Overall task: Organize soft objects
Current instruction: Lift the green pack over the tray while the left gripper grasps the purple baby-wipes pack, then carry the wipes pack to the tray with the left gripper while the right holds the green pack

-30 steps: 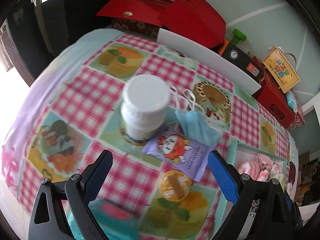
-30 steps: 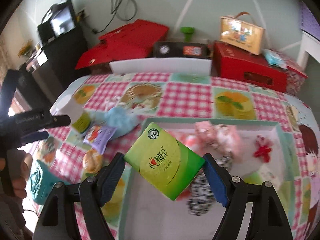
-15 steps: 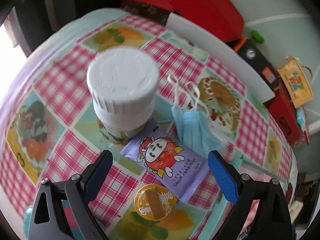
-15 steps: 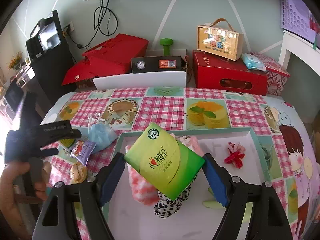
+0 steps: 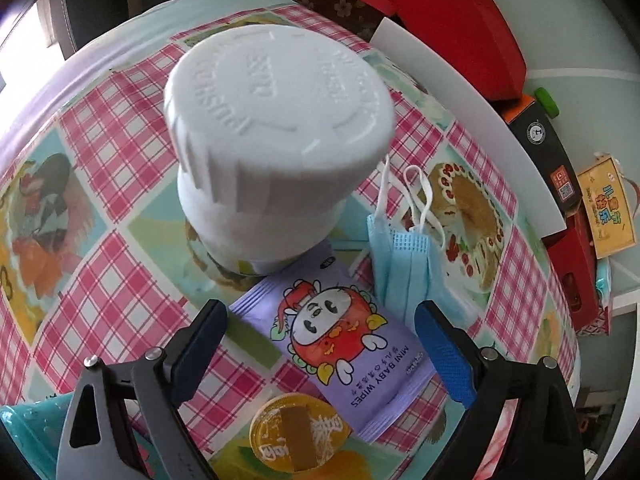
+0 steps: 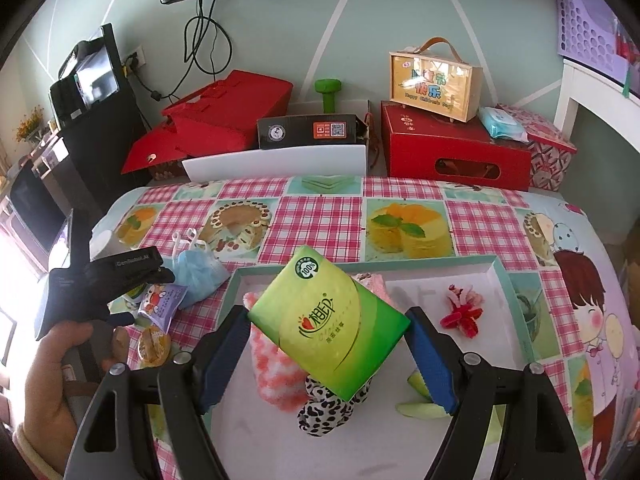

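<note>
My right gripper (image 6: pixel 328 320) is shut on a green tissue pack (image 6: pixel 332 320), held tilted above the white, teal-rimmed tray (image 6: pixel 516 304). In the tray lie a pink knitted piece (image 6: pixel 276 372), a leopard-print fabric item (image 6: pixel 324 412) and a red bow (image 6: pixel 464 312). My left gripper (image 5: pixel 320 320) is open, its fingers on either side of a purple baby wipes pack (image 5: pixel 348 344) that lies flat on the cloth. A blue face mask (image 5: pixel 404 264) lies just beyond the pack. In the right wrist view a hand (image 6: pixel 52 364) holds the left gripper (image 6: pixel 112 280) over the wipes pack (image 6: pixel 162 304).
A white capped bottle (image 5: pixel 276 136) stands upright close in front of the left fingers, touching the pack's far end. An orange jelly cup (image 5: pixel 300 436) sits near the pack's other end. Red boxes (image 6: pixel 452 152) and a white chair back (image 6: pixel 276 162) line the table's far edge.
My left gripper has dropped closer to the wipes pack and rolled, so the bottle looms larger. The right gripper has pulled back a little, still gripping the green pack.
</note>
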